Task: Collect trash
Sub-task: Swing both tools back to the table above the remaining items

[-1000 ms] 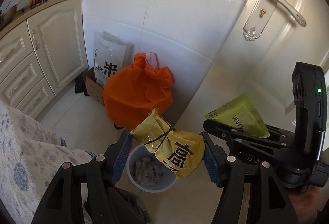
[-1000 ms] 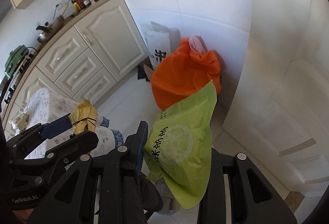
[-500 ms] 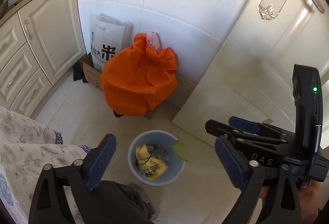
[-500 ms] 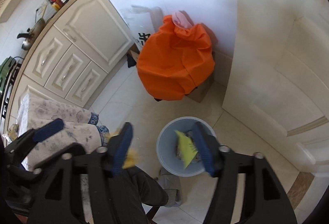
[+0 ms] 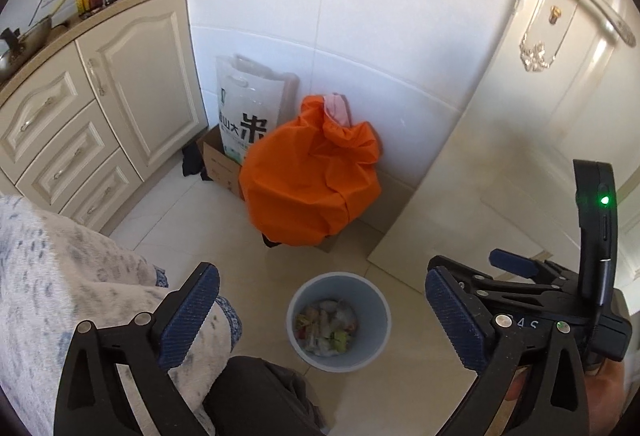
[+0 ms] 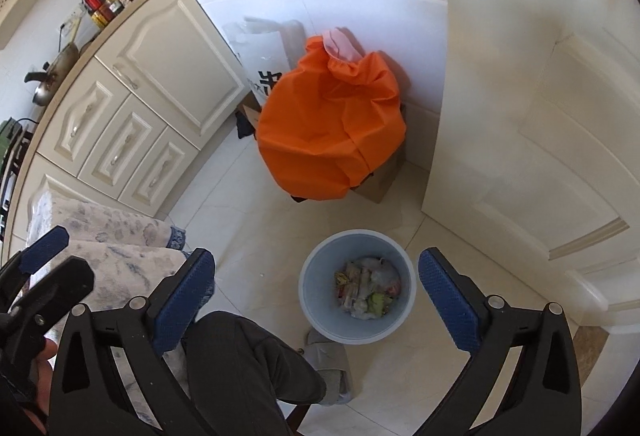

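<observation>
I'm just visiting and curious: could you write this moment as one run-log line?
left gripper: open, empty | right gripper: opening, empty | bin: on floor below, holds wrappers

Both cameras ride on a hand-held gripper and look steeply down along its fingers at the floor (image 5: pixel 224 220), from well above it. The left view faces the bin (image 5: pixel 338 320) from its left side and catches the right hand-held gripper (image 5: pixel 472 276) at its right edge. Both views share the bin, the orange bag (image 6: pixel 332 131) and the cabinet (image 6: pixel 132 91); the right view sees the left hand-held gripper (image 6: pixel 52 268) at its left edge.
</observation>
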Motion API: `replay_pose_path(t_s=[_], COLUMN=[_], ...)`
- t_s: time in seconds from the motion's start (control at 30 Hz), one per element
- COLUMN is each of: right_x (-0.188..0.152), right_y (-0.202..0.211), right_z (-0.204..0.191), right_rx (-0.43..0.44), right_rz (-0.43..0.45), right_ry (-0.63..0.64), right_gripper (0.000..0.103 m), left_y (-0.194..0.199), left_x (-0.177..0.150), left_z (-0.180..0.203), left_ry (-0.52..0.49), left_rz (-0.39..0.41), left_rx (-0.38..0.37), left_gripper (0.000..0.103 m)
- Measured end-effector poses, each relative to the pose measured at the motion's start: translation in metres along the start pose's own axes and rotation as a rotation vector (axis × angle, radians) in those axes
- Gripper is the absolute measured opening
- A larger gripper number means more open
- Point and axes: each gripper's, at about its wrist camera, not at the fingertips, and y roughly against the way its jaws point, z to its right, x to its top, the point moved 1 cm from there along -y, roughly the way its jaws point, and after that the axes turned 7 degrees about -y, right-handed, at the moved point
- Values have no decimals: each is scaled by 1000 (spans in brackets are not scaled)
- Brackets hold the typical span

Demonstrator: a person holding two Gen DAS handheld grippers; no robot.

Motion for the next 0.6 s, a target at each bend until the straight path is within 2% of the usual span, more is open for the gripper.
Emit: replay_pose_path(t_s=[0.33, 0.6], right_x=[0, -7], right_y=[46, 92], right_z=[-50, -120], right_rx=[50, 137], right_rz=[91, 175], right_ry=[68, 176], right_gripper=[103, 103], left_y=[85, 178], left_x=[-28, -71], left_z=[-32, -75], left_ry=[81, 184], left_rz=[131, 253], left_rx=[45, 161], left_gripper=[102, 102])
